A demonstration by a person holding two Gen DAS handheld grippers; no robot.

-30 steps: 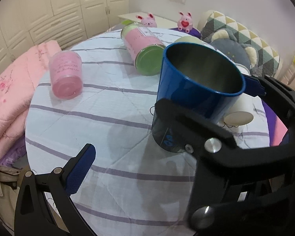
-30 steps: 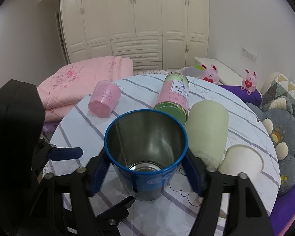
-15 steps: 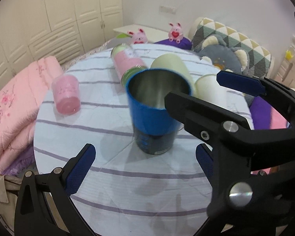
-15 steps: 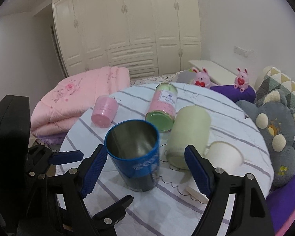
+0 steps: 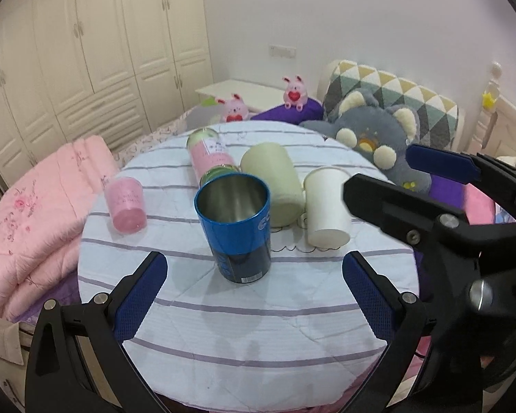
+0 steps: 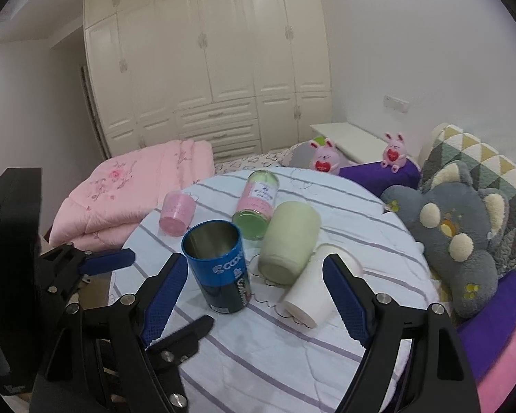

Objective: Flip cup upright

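A blue metal cup (image 5: 235, 229) stands upright, mouth up, on the round striped table (image 5: 258, 327); it also shows in the right wrist view (image 6: 218, 272). My left gripper (image 5: 254, 296) is open and empty, pulled back in front of the cup. My right gripper (image 6: 253, 297) is open and empty, just short of the cup, and appears at the right of the left wrist view (image 5: 440, 189). A pale green cup (image 5: 273, 182), a white paper cup (image 5: 326, 208), a small pink cup (image 5: 125, 203) and a pink-labelled jar (image 5: 210, 155) lie on their sides behind it.
A folded pink quilt (image 5: 34, 213) lies left of the table. A grey plush toy (image 5: 378, 137) and a patterned pillow (image 5: 395, 93) sit at the right. Two small pink bunny toys (image 5: 294, 93) stand behind. White wardrobes (image 6: 216, 69) line the back wall.
The right gripper let go of the blue cup, which now stands on the table. Both grippers have drawn back and away from it.
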